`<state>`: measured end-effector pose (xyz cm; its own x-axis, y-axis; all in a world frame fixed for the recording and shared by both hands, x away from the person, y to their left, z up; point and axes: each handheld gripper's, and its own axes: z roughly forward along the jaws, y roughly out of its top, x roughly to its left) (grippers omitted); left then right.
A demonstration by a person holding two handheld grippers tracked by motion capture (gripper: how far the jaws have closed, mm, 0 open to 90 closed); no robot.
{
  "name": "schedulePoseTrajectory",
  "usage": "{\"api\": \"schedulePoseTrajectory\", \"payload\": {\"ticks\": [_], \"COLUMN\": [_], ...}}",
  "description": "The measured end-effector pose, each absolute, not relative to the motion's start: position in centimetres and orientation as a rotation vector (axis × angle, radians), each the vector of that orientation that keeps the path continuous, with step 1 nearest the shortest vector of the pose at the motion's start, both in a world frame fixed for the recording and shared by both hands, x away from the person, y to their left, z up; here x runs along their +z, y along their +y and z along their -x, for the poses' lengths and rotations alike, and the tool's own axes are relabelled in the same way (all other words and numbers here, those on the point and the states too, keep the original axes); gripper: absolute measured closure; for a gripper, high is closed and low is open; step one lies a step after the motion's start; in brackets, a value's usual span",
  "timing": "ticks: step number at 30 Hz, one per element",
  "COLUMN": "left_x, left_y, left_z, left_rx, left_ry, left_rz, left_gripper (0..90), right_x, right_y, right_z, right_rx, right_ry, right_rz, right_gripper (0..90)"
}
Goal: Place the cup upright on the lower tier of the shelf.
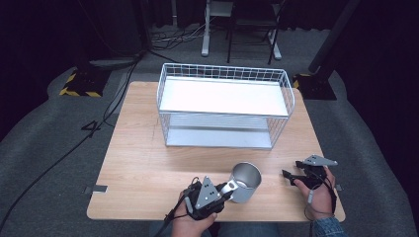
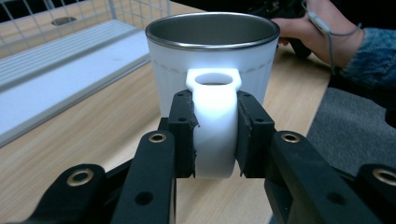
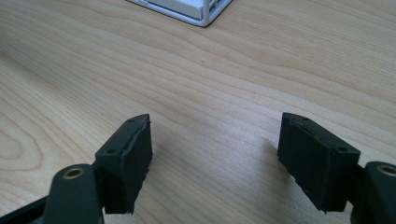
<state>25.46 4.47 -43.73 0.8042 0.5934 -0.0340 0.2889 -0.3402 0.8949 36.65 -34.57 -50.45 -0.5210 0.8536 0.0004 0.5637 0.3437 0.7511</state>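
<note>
Metal mug (image 1: 245, 181) sits low in the high view, just right of centre, upright on the tabletop (image 1: 148, 163) with its open mouth up. Its handle (image 2: 213, 123) is clamped between the pads of the left gripper (image 1: 225, 190); in the left gripper view the two black jaws press on either flat side of the handle, which is a broad looped strap glaring white under the light. The mug's wall is plain brushed steel, cylindrical, with a rolled, darker rim (image 2: 212, 42) and a dull grey inside; a faint seam line runs around the wall a little below the rim. The handle points toward the lower left of the high view, back at the hand that bears the gripper.

The right gripper (image 1: 291, 177) rests at the lower right of the high view, near the tabletop's edge and well apart from the mug, its jaws spread wide with only bare wood grain between them in the right gripper view.

Beyond the mug, at the centre of the high view, stands a white wire rack (image 1: 225, 106) with a flat white shelf.
</note>
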Motion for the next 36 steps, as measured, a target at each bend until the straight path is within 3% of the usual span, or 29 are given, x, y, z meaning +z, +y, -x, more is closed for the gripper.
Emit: {"api": "schedulePoseTrajectory", "payload": {"ticks": [36], "left_x": [-43.1], "left_y": [5.7], "left_z": [-34.5], "left_rx": [0.564], "left_ry": [0.770], "left_rz": [-1.755], "left_gripper": [71.2], "right_x": [-50.5], "right_y": [-34.6], "right_z": [-36.7], "right_rx": [1.005], "right_ry": [2.218], "right_rz": [-1.245], "right_gripper": [26.6]}}
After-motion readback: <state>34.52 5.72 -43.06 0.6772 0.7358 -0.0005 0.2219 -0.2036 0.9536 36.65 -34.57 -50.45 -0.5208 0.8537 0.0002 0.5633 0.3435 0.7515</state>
